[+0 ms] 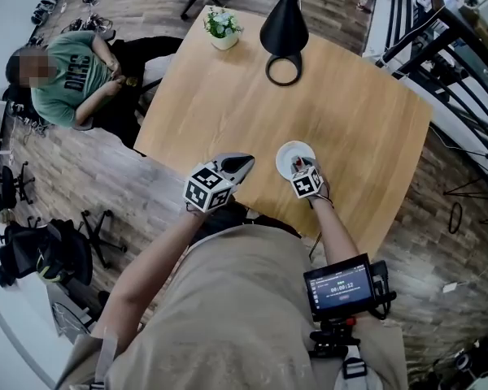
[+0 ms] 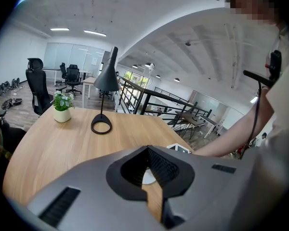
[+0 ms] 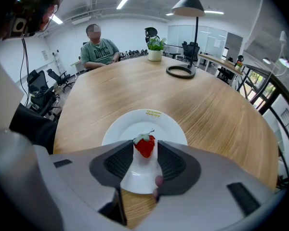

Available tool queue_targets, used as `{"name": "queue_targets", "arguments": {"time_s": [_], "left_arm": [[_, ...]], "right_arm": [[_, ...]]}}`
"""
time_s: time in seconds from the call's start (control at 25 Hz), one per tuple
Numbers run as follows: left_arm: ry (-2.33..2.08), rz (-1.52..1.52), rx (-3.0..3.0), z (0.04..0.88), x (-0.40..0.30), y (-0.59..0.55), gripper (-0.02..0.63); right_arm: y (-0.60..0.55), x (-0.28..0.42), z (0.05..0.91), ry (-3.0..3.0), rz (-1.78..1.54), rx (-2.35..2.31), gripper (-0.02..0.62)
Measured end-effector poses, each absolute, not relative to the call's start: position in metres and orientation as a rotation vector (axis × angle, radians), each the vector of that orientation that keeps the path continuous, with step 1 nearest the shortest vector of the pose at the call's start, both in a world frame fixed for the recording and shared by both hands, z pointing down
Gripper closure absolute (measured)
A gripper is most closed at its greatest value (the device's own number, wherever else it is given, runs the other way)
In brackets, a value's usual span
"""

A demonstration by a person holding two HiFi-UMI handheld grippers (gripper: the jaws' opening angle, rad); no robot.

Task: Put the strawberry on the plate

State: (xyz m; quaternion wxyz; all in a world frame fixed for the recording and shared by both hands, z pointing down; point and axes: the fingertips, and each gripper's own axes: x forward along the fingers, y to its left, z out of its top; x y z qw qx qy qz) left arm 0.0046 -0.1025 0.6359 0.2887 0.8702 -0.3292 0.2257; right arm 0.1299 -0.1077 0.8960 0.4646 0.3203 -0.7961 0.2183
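Observation:
A red strawberry [image 3: 145,146] with a green top sits between the pads of my right gripper [image 3: 145,150], which is shut on it. It hangs just over the near part of a small white plate [image 3: 135,124]. In the head view the plate [image 1: 289,154] lies near the table's front edge, with the right gripper [image 1: 302,170] over its near side. My left gripper [image 1: 246,163] hovers just left of the plate, jaws shut and empty. In the left gripper view the closed jaws [image 2: 147,150] hide most of the plate; only a white sliver [image 2: 148,177] shows.
A black desk lamp [image 1: 283,31] and a small potted plant [image 1: 223,29] stand at the far side of the wooden table [image 1: 350,112]. A person in a green shirt [image 1: 73,75] sits at the far left corner. Black railings [image 1: 447,31] run along the right.

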Motion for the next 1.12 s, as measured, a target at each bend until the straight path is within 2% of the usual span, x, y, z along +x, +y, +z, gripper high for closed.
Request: {"name": "queue_targets", "arguments": {"time_s": [0.08, 0.16, 0.32, 0.56, 0.88, 1.12], "left_arm": [[-0.877, 0.597, 2.327, 0.637, 0.006, -0.106, 0.603], [-0.876, 0.583, 2.333, 0.638, 0.007, -0.111, 0.603], [-0.887, 0.537, 2.323, 0.636, -0.001, -0.106, 0.603], [-0.906, 0.383, 2.325, 0.604, 0.006, -0.114, 0.603], [-0.898, 0.208, 2.365, 0.552, 0.0, -0.134, 0.603], [-0.879, 0.107, 2.441, 0.508, -0.012, -0.14, 0.603]], "right_arm": [[-0.113, 0.129, 0.892, -1.981, 0.534, 0.805, 0.452], [-0.119, 0.128, 0.882, -2.014, 0.538, 0.83, 0.413], [-0.117, 0.118, 0.842, -2.099, 0.524, 0.906, 0.411], [-0.13, 0.156, 0.745, -2.219, 0.464, 1.194, 0.411], [-0.131, 0.227, 0.574, -2.345, 0.389, 1.734, 0.413], [-0.119, 0.243, 0.497, -2.338, 0.21, 1.906, 0.413]]}}
